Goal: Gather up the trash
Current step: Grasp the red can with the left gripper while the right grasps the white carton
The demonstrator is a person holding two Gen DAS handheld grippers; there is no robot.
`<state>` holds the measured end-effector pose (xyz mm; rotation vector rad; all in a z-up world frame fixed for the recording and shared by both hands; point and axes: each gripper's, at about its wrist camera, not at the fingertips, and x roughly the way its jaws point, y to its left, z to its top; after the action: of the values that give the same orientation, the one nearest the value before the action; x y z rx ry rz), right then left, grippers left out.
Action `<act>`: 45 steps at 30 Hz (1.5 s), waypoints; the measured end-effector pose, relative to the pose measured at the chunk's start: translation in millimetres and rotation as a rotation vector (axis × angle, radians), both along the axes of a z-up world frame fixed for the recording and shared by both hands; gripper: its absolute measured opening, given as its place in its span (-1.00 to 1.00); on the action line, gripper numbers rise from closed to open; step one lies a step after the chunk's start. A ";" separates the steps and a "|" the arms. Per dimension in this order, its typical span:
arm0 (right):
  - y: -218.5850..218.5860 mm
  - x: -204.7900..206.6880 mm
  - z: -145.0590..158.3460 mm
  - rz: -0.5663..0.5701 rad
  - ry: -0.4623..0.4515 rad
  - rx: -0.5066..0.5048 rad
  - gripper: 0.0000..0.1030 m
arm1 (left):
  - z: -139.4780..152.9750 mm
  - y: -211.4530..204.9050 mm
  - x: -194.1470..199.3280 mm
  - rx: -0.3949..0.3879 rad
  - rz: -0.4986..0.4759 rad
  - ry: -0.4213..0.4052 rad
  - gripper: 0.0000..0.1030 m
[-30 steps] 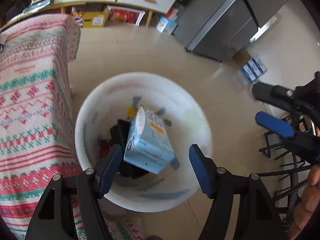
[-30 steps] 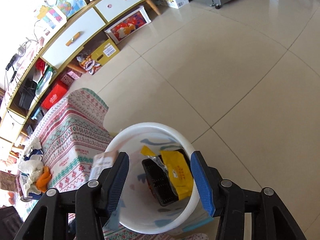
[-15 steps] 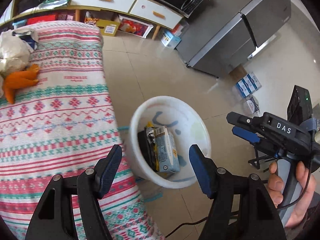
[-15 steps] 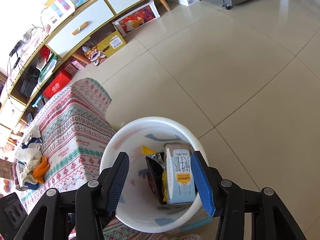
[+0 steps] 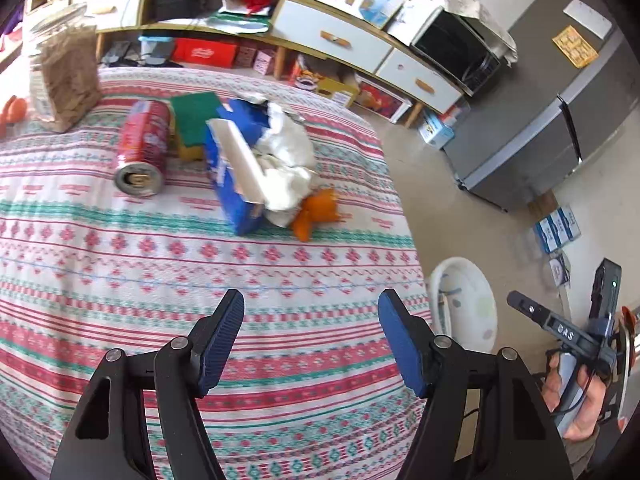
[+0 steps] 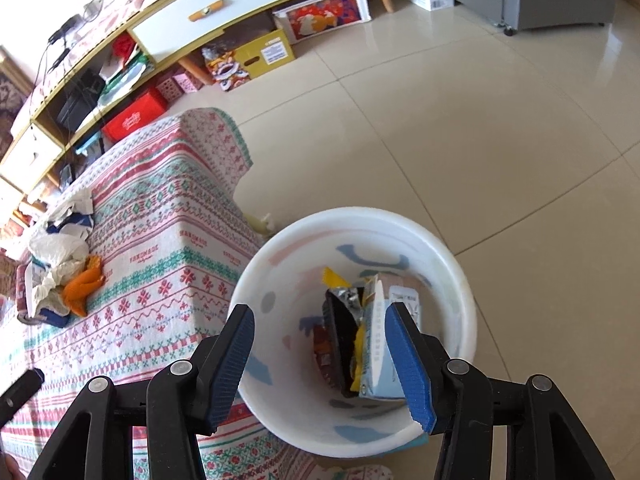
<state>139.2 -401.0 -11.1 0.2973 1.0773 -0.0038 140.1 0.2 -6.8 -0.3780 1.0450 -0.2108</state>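
My left gripper (image 5: pixel 311 322) is open and empty above the patterned tablecloth (image 5: pixel 120 264). Ahead of it on the table lie a torn blue box (image 5: pixel 234 172) with crumpled white paper (image 5: pixel 286 168), orange peel (image 5: pixel 316 214) and a red can (image 5: pixel 144 148) on its side. My right gripper (image 6: pixel 320 352) is open and empty over the white bin (image 6: pixel 460 280) on the floor. The bin holds a light blue carton (image 6: pixel 378 356), a black tray (image 6: pixel 340 336) and yellow wrappers. The bin also shows in the left wrist view (image 5: pixel 466 304), beside the table's right edge.
A green sponge (image 5: pixel 196 118) and a jar of brown sticks (image 5: pixel 66 80) stand at the table's far side. A long low cabinet (image 5: pixel 328 36) with boxes under it runs along the wall. A grey fridge (image 5: pixel 560 120) stands at the right.
My left gripper has swung from above the bin to over the table, so the trash on the cloth has come into view. The light blue carton has dropped into the bin. My right gripper stays over the bin.
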 end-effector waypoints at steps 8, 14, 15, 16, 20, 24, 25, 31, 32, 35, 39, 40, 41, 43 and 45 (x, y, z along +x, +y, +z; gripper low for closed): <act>101.5 -14.0 9.0 0.372 -0.056 -0.002 0.27 | -0.8 85.0 28.5 -0.020 0.166 0.046 0.42; 161.6 -13.0 3.3 0.508 -0.062 -0.033 0.30 | -13.4 96.7 65.0 0.042 0.192 0.061 0.42; 170.2 -11.8 1.5 0.526 -0.059 -0.041 0.30 | -15.7 96.0 70.7 0.059 0.188 0.062 0.42; 179.5 -10.1 -0.5 0.546 -0.056 -0.049 0.30 | -18.9 95.4 76.5 0.075 0.184 0.063 0.42; 213.2 -3.9 -2.1 0.611 -0.082 -0.086 0.30 | -30.9 95.9 96.7 0.161 0.191 0.067 0.42; 239.4 11.2 -6.1 0.646 -0.112 -0.093 0.30 | -49.0 97.8 115.1 0.197 0.192 0.091 0.42; 245.6 16.3 -7.7 0.651 -0.122 -0.102 0.30 | -54.2 99.5 118.2 0.200 0.196 0.102 0.42; 269.0 46.0 -24.1 0.666 -0.166 -0.122 0.30 | -65.1 108.2 127.0 0.168 0.207 0.089 0.07; 271.1 51.0 -26.2 0.672 -0.167 -0.104 0.30 | -65.3 107.3 127.2 0.178 0.202 0.090 0.07; 286.6 58.0 -26.9 0.708 -0.209 -0.085 0.30 | -66.2 104.1 127.5 0.177 0.193 0.098 0.07; 310.4 56.5 -19.4 0.758 -0.305 -0.069 0.30 | -63.3 105.6 120.3 0.140 0.208 0.123 0.07; 315.9 56.9 -18.6 0.765 -0.319 -0.064 0.30 | -62.7 107.4 118.3 0.125 0.216 0.129 0.07; 321.7 57.4 -19.1 0.772 -0.331 -0.067 0.30 | -61.8 109.5 116.9 0.108 0.223 0.135 0.07; 333.7 60.7 -25.3 0.786 -0.325 -0.097 0.29 | -59.4 113.7 113.1 0.085 0.235 0.138 0.07; 343.3 63.5 -35.1 0.800 -0.315 -0.129 0.23 | -56.5 116.9 109.3 0.068 0.244 0.137 0.07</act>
<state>202.6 -57.7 -46.2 -0.2584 0.8167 0.6649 249.4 117.1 -63.3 -0.4592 1.1267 0.0696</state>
